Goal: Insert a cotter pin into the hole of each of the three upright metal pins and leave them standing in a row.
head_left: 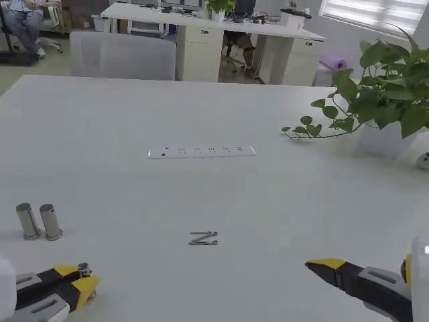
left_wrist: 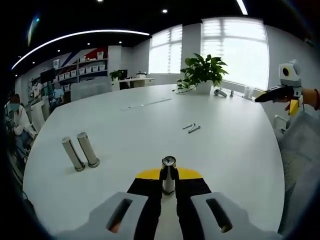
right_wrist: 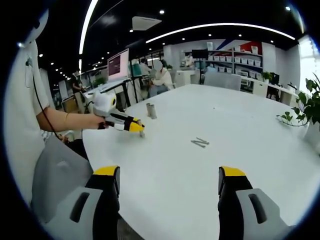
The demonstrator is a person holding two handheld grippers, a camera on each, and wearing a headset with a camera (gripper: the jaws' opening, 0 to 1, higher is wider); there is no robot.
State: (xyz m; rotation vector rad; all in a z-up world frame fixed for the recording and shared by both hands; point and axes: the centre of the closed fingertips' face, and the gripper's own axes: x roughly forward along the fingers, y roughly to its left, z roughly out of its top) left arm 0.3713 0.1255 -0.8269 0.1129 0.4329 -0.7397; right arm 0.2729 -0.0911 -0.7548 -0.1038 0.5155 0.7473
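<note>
White office surface [head_left: 120, 121]: power strip [head_left: 201, 151] centre, plant [head_left: 385, 94] right. Two pins [head_left: 28, 221] upright left, cotter pins [head_left: 203, 239] middle. Left hand-held gripper [left_wrist: 168, 177] clamps third pin [left_wrist: 168, 162]; right hand-held gripper [right_wrist: 170, 182] wide open, empty.

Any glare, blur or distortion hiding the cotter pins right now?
Head view: even light, faint shadows, cotter pins small and soft. Left gripper view: fisheye bends the table edge, window blown out, held metal pin sharp. Right gripper view: ceiling light strips flare, cotter pins tiny.

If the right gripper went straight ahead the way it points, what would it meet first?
The right gripper would probably meet the cotter pins, lying slightly off its line; height unclear.
</note>
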